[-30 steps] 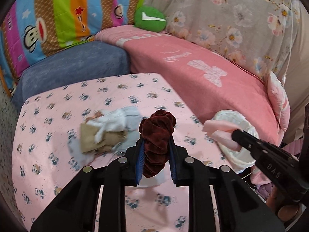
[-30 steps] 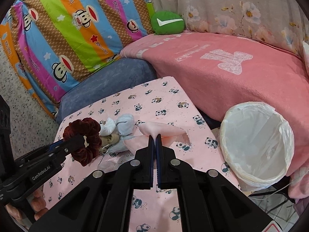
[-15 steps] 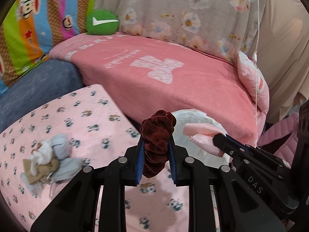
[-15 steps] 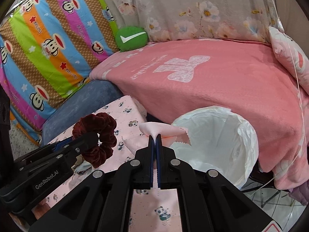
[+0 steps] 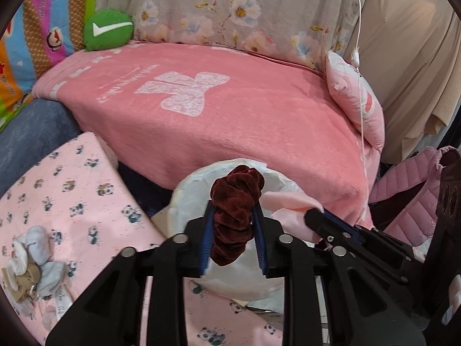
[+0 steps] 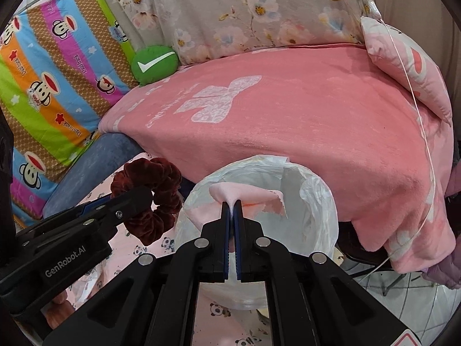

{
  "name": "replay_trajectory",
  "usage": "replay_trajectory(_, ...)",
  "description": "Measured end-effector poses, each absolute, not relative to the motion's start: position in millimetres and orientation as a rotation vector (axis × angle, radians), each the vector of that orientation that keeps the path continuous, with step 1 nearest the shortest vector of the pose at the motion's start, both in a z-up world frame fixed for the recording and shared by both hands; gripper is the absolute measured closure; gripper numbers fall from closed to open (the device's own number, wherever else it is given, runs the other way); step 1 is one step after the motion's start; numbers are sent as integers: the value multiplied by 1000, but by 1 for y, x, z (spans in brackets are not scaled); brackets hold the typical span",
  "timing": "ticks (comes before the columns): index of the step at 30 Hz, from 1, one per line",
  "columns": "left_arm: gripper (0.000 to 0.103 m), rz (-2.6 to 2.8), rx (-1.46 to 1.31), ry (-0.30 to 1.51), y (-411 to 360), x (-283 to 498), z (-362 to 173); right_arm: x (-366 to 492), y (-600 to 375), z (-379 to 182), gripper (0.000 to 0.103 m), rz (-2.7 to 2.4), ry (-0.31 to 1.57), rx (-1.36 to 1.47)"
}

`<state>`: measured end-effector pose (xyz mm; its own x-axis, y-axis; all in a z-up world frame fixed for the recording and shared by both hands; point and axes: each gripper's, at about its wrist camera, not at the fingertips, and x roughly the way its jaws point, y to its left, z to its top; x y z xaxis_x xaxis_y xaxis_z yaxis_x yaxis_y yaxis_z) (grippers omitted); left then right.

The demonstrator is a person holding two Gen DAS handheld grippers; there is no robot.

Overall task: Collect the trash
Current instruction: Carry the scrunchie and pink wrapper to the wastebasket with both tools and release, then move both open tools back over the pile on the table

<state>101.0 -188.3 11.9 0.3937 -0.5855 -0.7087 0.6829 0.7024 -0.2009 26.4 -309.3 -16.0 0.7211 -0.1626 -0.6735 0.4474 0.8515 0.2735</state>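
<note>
Beside the pink sofa (image 6: 302,132), the left gripper (image 5: 234,238) clamps a scrunchie (image 5: 234,216) and the right gripper (image 6: 230,225) pinches pink cloth (image 6: 247,196) over the bin (image 6: 317,201). Released off-centre, either could catch the bag's rim and fall outside.

A pink blanket (image 6: 302,132) covers the sofa seat. Behind the blanket hangs a floral sheet (image 6: 245,11); at its back left corner sits a green cushion (image 6: 154,64), beside a striped monkey-print cloth (image 6: 57,72). On its right end leans a pink pillow (image 6: 409,66).

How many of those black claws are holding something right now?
2. The left claw grips a dark red velvet scrunchie; the right claw pinches a pale pink cloth scrap over the white-lined bin.
</note>
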Motion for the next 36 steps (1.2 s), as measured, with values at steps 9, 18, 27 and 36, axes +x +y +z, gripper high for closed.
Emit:
replay_trajectory(9,26,-710,118,811,-185,105,13,18,-318,-18,56,-392,669,454)
replay_trajectory(18,26,-676,88,802,-167,104,16,14,-303,-11,50,-372,666,435)
replay_trajectory(27,26,-639,62,793,-142,103,19,13,-281,-4,49,-348,674,405)
replay_trajectory(36,26,-592,19,796,-108,104,19,19,-247,0,49,-302,692,367)
